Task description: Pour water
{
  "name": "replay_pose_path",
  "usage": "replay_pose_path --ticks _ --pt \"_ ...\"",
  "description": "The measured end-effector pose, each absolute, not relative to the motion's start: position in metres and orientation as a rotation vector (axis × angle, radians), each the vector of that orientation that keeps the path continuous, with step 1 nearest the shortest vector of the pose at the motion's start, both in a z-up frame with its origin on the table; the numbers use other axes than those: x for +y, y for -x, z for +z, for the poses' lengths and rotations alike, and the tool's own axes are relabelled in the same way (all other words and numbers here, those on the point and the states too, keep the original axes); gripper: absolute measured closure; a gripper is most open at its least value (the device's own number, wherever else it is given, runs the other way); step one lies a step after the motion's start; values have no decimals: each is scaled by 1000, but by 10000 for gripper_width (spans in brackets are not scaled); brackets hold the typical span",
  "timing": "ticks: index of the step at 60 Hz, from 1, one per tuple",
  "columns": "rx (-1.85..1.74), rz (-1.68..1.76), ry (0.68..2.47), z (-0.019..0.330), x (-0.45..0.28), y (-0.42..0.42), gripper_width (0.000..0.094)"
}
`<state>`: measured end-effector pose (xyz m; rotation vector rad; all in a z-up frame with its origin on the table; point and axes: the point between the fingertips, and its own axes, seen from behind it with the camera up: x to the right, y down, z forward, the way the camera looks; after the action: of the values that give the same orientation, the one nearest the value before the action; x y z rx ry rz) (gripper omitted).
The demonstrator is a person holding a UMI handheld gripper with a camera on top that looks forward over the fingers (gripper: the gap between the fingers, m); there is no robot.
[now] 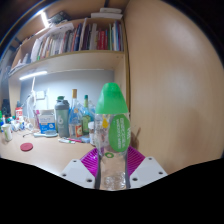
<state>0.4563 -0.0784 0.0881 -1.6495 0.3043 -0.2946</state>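
My claw (113, 163) clamped on a clear water bottle (113, 135) with green cap, both magenta pads (92, 160) pressing its sides, bottle upright between my fingers, cluttered counter (45, 152) with bottles (70, 115) beyond, bookshelf (80, 40) above, tan wall (170, 80) beside.

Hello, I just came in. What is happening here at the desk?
A hand-held gripper holds a clear plastic bottle with a green cap upright between its two fingers, whose pink pads press on its sides. The bottle appears lifted above the desk. Beyond it stand other bottles and small items, with a bookshelf above. Pouring has not begun, and no cup to pour into is clearly visible.
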Motion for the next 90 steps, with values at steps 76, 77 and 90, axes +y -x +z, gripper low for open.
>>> replay_pose_path --ticks 76,77,90 --pt "-1692 -1833 380 231 172 81 597" --pt "-1692 -1833 382 231 172 81 599" --pt "-1380 -1550 704 270 165 63 597"
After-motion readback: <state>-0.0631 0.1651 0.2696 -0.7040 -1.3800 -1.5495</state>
